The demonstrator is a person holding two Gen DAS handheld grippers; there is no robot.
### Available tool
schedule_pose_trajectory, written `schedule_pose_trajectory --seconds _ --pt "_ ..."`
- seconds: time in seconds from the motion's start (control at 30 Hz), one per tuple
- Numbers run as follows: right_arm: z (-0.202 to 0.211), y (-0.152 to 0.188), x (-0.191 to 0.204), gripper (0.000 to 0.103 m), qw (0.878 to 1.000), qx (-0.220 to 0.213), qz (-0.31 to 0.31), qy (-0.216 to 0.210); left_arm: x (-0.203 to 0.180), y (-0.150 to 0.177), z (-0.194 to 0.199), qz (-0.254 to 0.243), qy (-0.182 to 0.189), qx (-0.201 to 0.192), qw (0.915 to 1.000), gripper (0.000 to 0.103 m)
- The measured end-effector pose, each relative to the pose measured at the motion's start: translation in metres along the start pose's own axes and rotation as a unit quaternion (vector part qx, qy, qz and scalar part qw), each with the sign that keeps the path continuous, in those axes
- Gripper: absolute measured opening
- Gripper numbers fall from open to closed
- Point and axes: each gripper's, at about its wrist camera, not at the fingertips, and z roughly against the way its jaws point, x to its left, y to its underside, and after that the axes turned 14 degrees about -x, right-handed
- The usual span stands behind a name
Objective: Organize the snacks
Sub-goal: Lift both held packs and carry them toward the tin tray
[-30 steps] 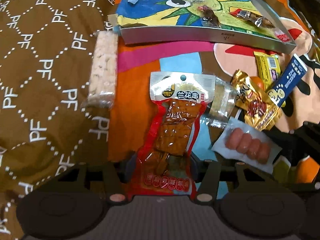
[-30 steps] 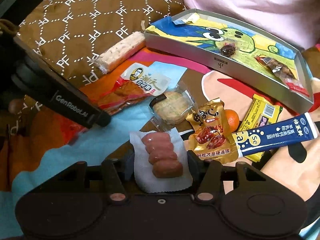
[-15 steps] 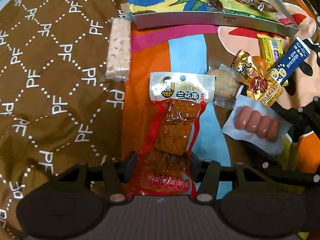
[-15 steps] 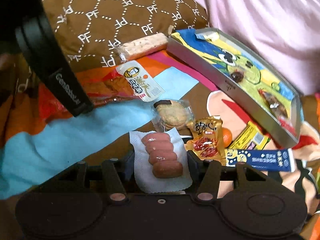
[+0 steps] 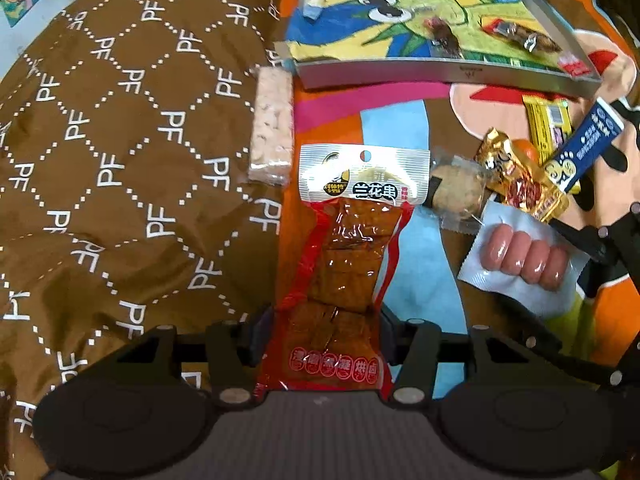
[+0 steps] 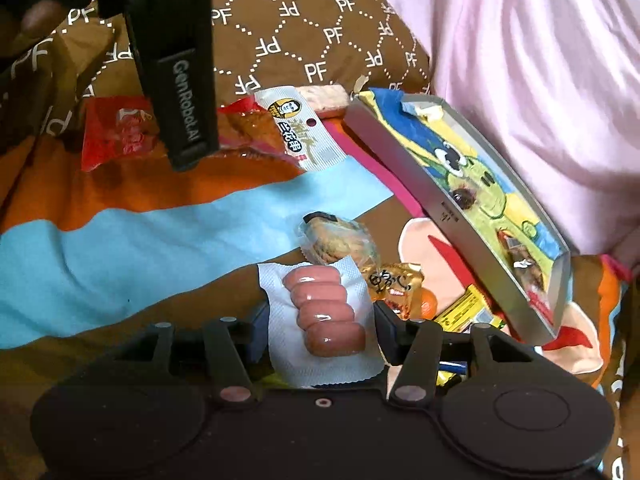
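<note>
Now I hold both picks aloft: left gripper clamps the tofu pack, right gripper clamps the sausages. Next, I judge: carry both to the far tray.

Open blanket lies left of the cookie; packets crowd the tray's near wall.

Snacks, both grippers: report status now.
Left gripper shut on tofu pack. Right gripper shut on sausage pack. Tray ahead holds two wrapped snacks; nothing blocks it.
</note>
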Motion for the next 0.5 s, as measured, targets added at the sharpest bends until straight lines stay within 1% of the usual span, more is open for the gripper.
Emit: schedule_pose_trajectory --seconds 0.2,0.3,0.43,0.5 --pt "0.002 -0.001 0.000 0.055 1.000 -0.011 0.011 0.020 0.004 -0.003 0.002 0.013 -0.001 -0.011 0.9999 0.057" --pt "0.003 -0.001 -0.002 0.055 0.999 -0.020 0.019 0.036 0.005 -0.005 0.004 0.015 -0.002 -0.024 0.9996 0.057" --pt "0.008 -0.003 -0.005 0.055 0.996 -0.030 0.045 0.069 0.005 -0.011 0.006 0.025 0.000 -0.037 0.9990 0.057" --pt "0.011 -0.003 -0.009 0.055 0.995 -0.036 0.049 0.084 0.007 -0.016 0.006 0.037 0.002 -0.042 0.9984 0.057"
